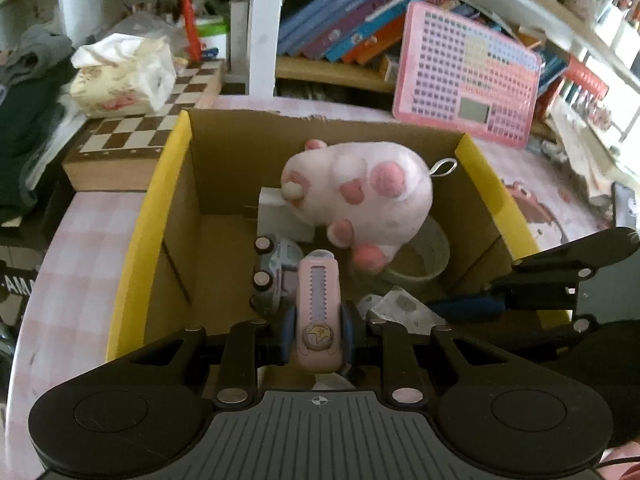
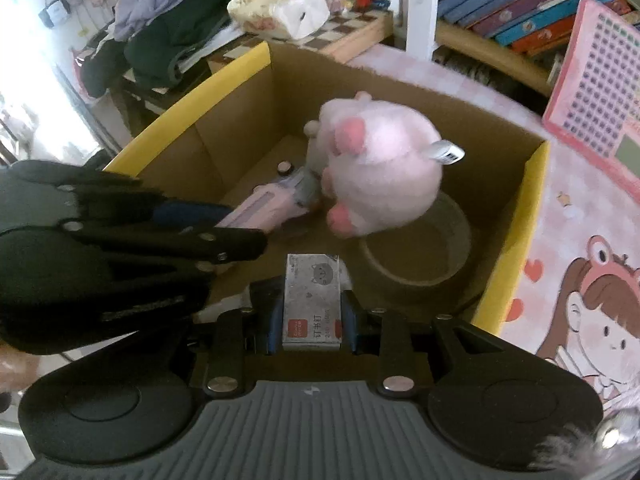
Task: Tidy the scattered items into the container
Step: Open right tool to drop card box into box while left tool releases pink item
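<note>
An open cardboard box with yellow flaps holds a pink plush toy, a roll of tape, a small toy car and a white block. My left gripper is shut on a pink utility knife and holds it over the box's near side. My right gripper is shut on a small box of staples, also over the box. The plush and tape roll show in the right wrist view, where the left gripper reaches in from the left.
A chessboard with a tissue pack on it stands behind the box at left. A pink keypad toy leans on a bookshelf at the back right. A phone lies at the far right. Clothes are piled at left.
</note>
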`<move>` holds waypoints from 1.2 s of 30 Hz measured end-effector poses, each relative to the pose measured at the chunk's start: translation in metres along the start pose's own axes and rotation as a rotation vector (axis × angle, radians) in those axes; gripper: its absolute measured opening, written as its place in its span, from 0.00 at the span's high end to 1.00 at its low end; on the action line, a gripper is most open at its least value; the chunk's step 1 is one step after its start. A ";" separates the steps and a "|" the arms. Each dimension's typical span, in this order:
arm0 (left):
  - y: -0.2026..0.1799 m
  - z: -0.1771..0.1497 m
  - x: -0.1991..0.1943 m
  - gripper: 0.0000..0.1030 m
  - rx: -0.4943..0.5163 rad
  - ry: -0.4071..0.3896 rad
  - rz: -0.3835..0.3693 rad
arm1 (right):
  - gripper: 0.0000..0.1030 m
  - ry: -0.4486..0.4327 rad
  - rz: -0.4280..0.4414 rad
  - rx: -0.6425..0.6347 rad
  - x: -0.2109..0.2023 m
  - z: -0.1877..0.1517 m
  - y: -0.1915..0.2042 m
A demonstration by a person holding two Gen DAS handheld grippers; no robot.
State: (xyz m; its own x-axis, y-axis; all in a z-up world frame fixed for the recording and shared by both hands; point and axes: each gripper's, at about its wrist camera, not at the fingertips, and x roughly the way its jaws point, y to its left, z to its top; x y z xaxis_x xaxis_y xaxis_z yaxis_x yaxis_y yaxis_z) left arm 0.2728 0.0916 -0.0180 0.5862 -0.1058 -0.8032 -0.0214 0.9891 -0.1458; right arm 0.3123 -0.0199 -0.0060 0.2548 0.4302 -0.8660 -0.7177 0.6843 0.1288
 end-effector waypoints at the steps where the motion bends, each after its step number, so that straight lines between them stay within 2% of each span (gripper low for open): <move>1: -0.001 0.001 0.002 0.78 0.005 0.010 -0.003 | 0.72 0.006 -0.005 -0.007 0.002 0.001 0.000; 8: -0.005 0.005 0.017 0.78 0.030 0.060 -0.013 | 0.72 0.030 -0.048 -0.074 0.010 0.003 0.004; 15: -0.003 0.003 0.020 0.77 0.025 0.061 -0.015 | 0.72 0.024 -0.084 -0.099 0.015 0.002 0.006; 21: -0.009 0.006 0.007 0.74 0.064 0.014 -0.007 | 0.68 -0.037 -0.106 -0.098 0.004 0.001 0.008; 25: -0.010 0.006 -0.012 0.61 0.074 -0.043 0.004 | 0.62 -0.084 -0.135 -0.096 -0.010 -0.001 0.012; 28: -0.010 0.005 -0.026 0.57 0.067 -0.079 -0.005 | 0.58 -0.116 -0.142 -0.083 -0.023 -0.002 0.013; 36: -0.016 -0.006 -0.071 0.55 0.081 -0.186 -0.018 | 0.57 -0.203 -0.156 -0.064 -0.061 -0.014 0.031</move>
State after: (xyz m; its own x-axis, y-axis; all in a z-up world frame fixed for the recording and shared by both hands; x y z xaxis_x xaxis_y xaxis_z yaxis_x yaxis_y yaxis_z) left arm 0.2267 0.0825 0.0381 0.7253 -0.1104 -0.6795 0.0517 0.9930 -0.1061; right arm 0.2650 -0.0332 0.0440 0.4853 0.4362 -0.7578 -0.6978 0.7155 -0.0350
